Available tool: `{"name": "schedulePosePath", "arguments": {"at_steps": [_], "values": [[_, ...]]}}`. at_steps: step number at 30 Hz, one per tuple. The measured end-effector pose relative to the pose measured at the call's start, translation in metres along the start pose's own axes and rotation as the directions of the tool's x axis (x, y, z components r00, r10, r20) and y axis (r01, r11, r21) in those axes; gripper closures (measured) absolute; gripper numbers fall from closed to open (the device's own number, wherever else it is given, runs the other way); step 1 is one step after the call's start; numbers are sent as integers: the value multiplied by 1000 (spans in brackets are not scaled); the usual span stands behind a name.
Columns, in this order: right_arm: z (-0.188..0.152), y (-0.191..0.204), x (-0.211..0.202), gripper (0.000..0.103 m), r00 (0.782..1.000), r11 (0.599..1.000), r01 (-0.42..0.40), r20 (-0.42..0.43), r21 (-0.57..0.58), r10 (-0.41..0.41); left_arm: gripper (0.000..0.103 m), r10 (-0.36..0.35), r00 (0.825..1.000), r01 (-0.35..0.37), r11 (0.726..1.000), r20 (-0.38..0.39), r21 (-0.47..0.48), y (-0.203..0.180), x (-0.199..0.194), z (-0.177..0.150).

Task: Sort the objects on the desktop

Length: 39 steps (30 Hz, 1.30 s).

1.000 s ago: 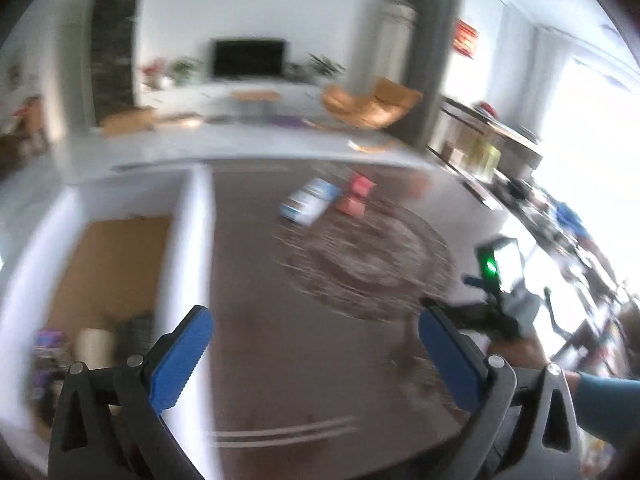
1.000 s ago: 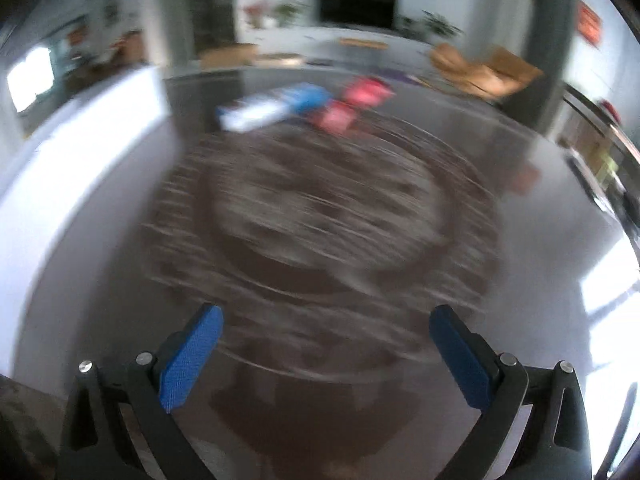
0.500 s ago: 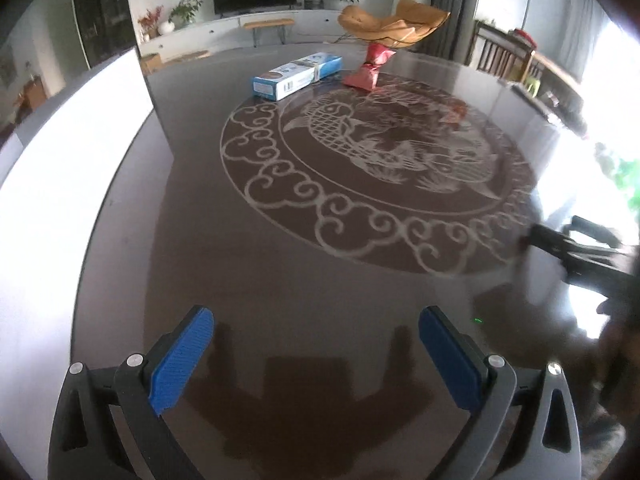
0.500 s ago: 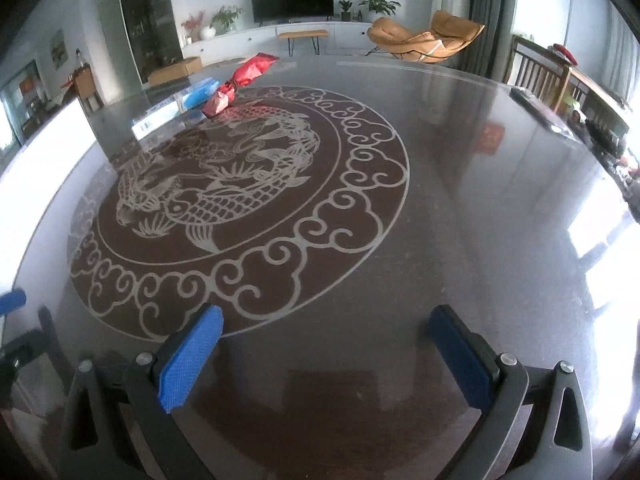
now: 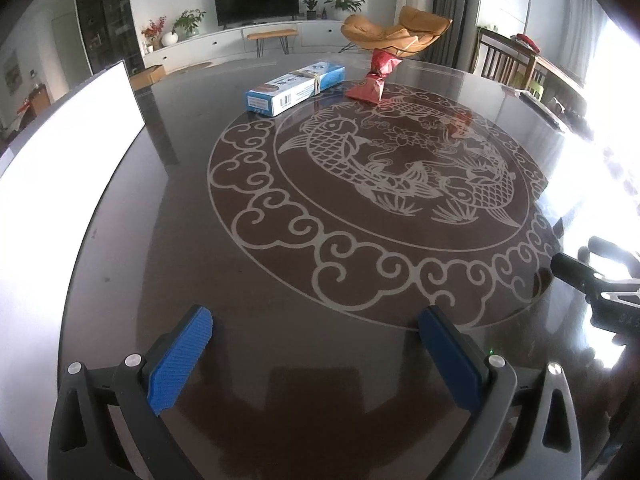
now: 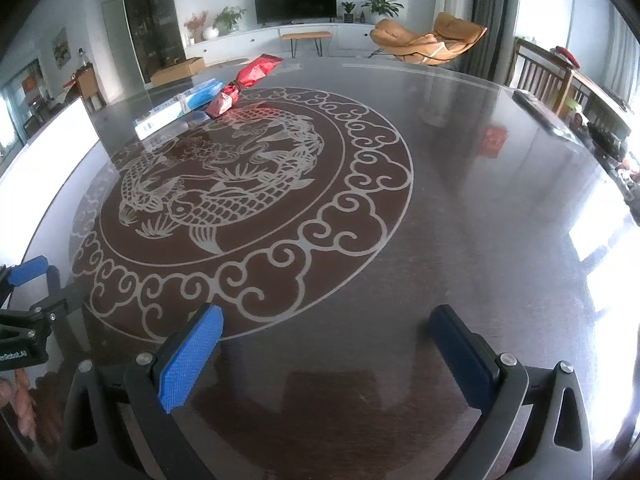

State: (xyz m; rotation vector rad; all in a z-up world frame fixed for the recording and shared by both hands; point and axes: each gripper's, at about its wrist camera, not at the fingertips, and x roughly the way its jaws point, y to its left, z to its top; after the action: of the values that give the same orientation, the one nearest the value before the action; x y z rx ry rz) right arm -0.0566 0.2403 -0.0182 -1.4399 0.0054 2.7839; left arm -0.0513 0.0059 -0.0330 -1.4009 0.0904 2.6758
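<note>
A long blue and white box (image 5: 294, 89) lies at the far side of the dark round table (image 5: 192, 216), with a red wrapped bag (image 5: 376, 76) just to its right. The right wrist view shows the same box (image 6: 180, 107) and red bag (image 6: 244, 84) at the far left. My left gripper (image 5: 316, 344) hovers open over the near table edge, nothing between its blue pads. My right gripper (image 6: 326, 344) is open too and empty, beside the left one. Both objects are far ahead of the fingers.
A white bin wall (image 5: 68, 148) stands along the table's left side. A dark flat remote-like object (image 6: 536, 108) lies at the far right edge. The table carries a carp pattern (image 5: 384, 168) in its centre. An orange chair (image 5: 396, 32) stands beyond the table.
Both grippers swung from blurred motion to a steady hover over the near table edge. The left view turned away from the bin toward the table centre. Jaws stayed open.
</note>
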Motion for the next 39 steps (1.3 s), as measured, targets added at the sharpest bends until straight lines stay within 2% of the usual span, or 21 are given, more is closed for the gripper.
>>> {"name": "schedulePosePath", "arguments": {"at_steps": [39], "values": [[-1,3,3,0,1000,1000,14,-2,-4,-14,0,2,1000,-2,1000,1,0,0,-1,-1]]}}
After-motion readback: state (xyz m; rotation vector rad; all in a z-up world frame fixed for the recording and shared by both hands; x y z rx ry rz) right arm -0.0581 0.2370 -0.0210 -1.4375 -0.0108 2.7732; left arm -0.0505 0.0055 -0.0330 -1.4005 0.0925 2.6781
